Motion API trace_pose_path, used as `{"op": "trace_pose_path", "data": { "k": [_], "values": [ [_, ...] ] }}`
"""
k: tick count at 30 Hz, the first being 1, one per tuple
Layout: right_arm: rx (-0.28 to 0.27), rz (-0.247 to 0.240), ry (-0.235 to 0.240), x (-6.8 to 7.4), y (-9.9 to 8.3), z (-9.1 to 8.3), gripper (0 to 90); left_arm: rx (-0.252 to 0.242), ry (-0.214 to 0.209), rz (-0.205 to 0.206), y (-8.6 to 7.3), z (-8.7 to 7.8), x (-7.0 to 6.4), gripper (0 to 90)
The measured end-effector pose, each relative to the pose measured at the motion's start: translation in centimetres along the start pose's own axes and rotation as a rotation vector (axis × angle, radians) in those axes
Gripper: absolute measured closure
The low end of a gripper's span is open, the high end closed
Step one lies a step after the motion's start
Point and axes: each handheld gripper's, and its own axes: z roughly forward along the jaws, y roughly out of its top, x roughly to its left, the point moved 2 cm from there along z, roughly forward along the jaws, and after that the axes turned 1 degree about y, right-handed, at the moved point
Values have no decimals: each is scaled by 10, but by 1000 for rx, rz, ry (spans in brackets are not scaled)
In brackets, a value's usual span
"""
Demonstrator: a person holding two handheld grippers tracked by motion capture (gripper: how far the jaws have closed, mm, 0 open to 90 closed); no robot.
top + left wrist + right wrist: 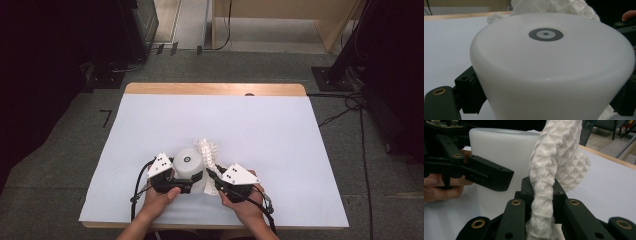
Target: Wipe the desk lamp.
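Smooth white cup, honeycomb foam sleeve

No readable text; the white cup bears only a grey ring mark.

White container smooth, semi-gloss plastic; mesh sleeve soft, knobbly foam netting; claws matt black plastic.
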Motion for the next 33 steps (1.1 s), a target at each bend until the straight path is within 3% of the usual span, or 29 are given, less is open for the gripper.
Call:
{"op": "trace_pose_path", "data": {
  "k": [11,15,19,23,27,33],
  "values": [
    [92,0,55,5,-18,20,783,-62,30,-26,9,-13,12,87],
    [83,0,39,5,-16,18,783,-52,46,21,7,-10,8,87],
    [48,19,16,0,-11,12,779,-37,82,102,3,-4,1,87],
    [39,50,-37,-12,-11,7,779,-56,117,99,2,-3,5,87],
    [25,93,-76,-25,-11,1,778,-38,216,167,-2,3,7,87],
    [8,157,-105,-39,-14,-5,778,-29,229,179,-9,7,10,86]
  ]
}}
